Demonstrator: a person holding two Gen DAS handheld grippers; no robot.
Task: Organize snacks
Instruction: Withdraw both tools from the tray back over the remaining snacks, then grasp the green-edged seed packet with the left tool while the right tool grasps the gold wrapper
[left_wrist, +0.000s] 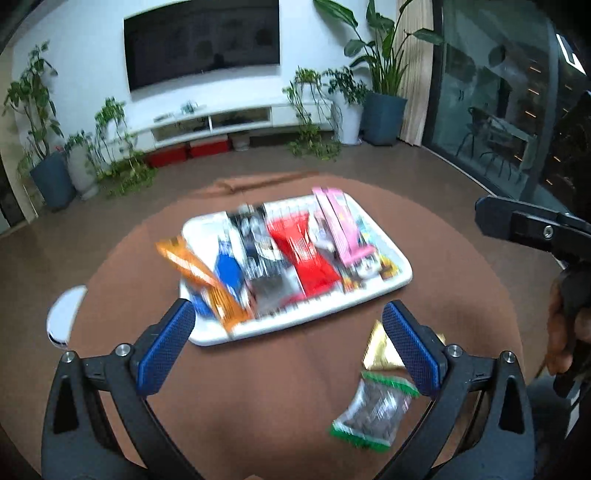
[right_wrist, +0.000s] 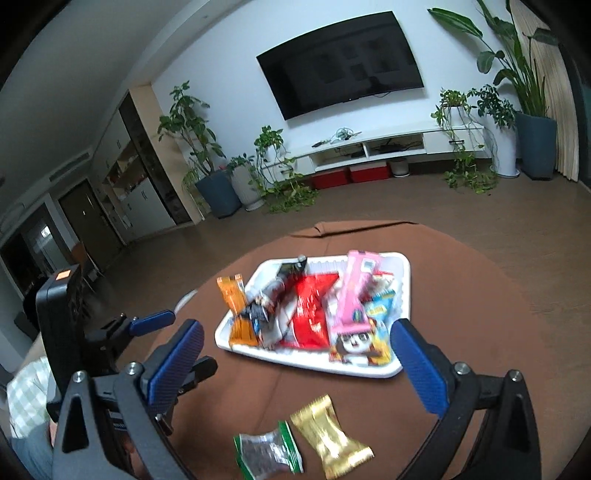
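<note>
I'm looking into a living room: a dark wall-mounted television (right_wrist: 340, 62) over a low white media unit (right_wrist: 388, 149), potted plants (left_wrist: 40, 147) along the wall and beside the glass doors. In front of me is a round counter (left_wrist: 277, 387) under a brown cloth.

On its far half sits the white tray (left_wrist: 388, 291), already crowded with snacks laid roughly side by side, which I take to be the sorted pile. An orange packet (left_wrist: 201, 280) lies at the tray's left end, hanging over the rim, with a red packet (left_wrist: 306, 251) in the middle and a pink box (right_wrist: 354, 295) towards the right; motion blur keeps me from reading any labels.

Two snacks are left out on the cloth, near my side and apart from the tray: a gold packet (right_wrist: 330, 439) and, just beside it, a clear packet with green ends (right_wrist: 269, 454). I judge these are the remaining work.

My left gripper (left_wrist: 288, 354) hangs above the cloth with its blue fingers (left_wrist: 168, 350) spread wide and nothing between them. My right gripper (right_wrist: 295, 369) is likewise spread and empty, poised over the two loose packets, probably because it is nearer to them.
</note>
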